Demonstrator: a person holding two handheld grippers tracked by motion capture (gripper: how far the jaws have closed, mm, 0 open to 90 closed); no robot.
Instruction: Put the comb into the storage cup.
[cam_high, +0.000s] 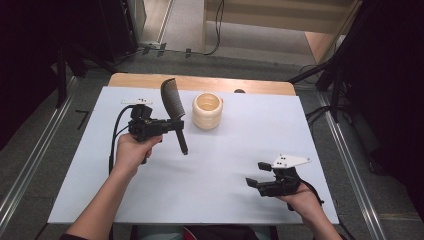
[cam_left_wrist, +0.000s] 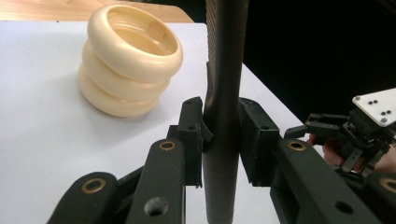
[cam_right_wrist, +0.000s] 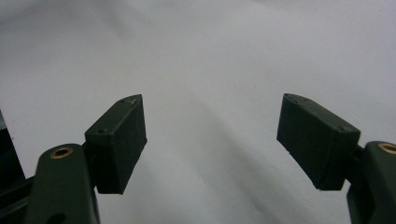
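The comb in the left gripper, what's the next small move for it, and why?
Probably carry the comb rightward and over the cream ringed cup, then lower it in. The left gripper holds it clamped above the table, beside the cup's open mouth.

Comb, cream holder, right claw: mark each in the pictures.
comb (cam_high: 170, 98), high view, toothed head.
cream holder (cam_high: 207, 111), high view, outer wall.
right claw (cam_right_wrist: 211, 140), right gripper view, midway between its open tips.

Matt black plastic comb, glossy cream ringed cup, smooth white tabletop over wood.
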